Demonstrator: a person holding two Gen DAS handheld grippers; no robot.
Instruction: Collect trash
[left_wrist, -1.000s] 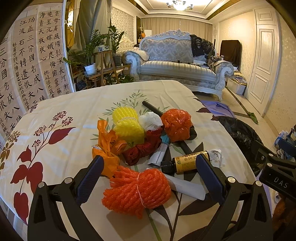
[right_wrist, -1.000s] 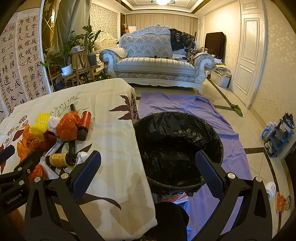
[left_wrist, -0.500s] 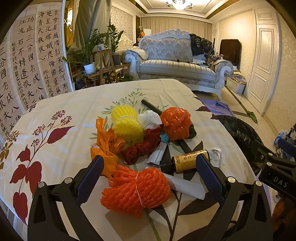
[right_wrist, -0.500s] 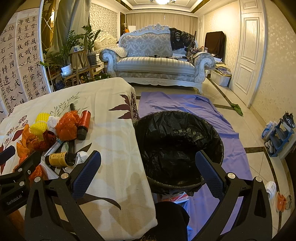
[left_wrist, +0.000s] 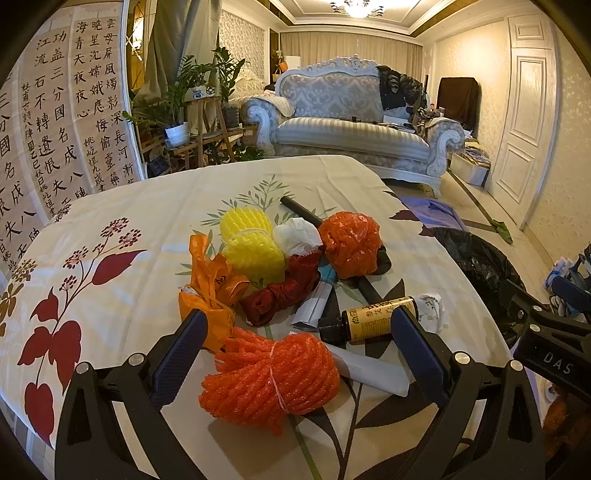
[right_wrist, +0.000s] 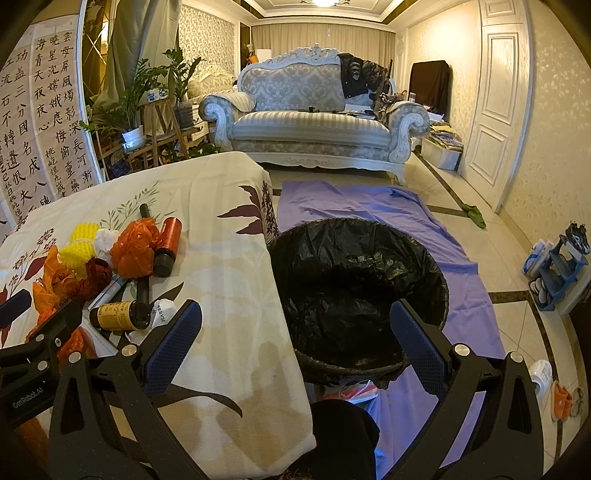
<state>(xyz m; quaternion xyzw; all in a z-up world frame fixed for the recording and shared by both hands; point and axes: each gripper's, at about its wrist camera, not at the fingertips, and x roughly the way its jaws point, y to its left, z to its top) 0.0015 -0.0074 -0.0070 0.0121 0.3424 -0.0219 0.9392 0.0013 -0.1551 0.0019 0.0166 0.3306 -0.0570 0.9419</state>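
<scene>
Orange is the colour nearest me: in the left wrist view a tied bundle of orange foam netting (left_wrist: 271, 373) lies low in the centre of the frame, between the wide-spread fingers of my left gripper (left_wrist: 295, 341), which holds nothing. Just above and left of it sits a crumpled orange plastic bag (left_wrist: 210, 284), then yellow foam netting (left_wrist: 251, 243) and a dark red wad (left_wrist: 280, 295) at mid-frame, a white crumpled bag (left_wrist: 299, 236), and a ball of orange plastic (left_wrist: 349, 243). Right of centre lies a small brown bottle with a yellow label (left_wrist: 369, 319), with a scrap of crumpled paper (left_wrist: 430, 312) beside it.

In the right wrist view the black-lined trash bin (right_wrist: 354, 288) fills the middle of the frame, just beside the table's edge. My right gripper (right_wrist: 295, 338) hangs over it, fingers far apart and empty. I see nothing lying in the liner, so I judge the collecting barely begun: the whole heap waits on the floral tablecloth (left_wrist: 122, 206).
</scene>
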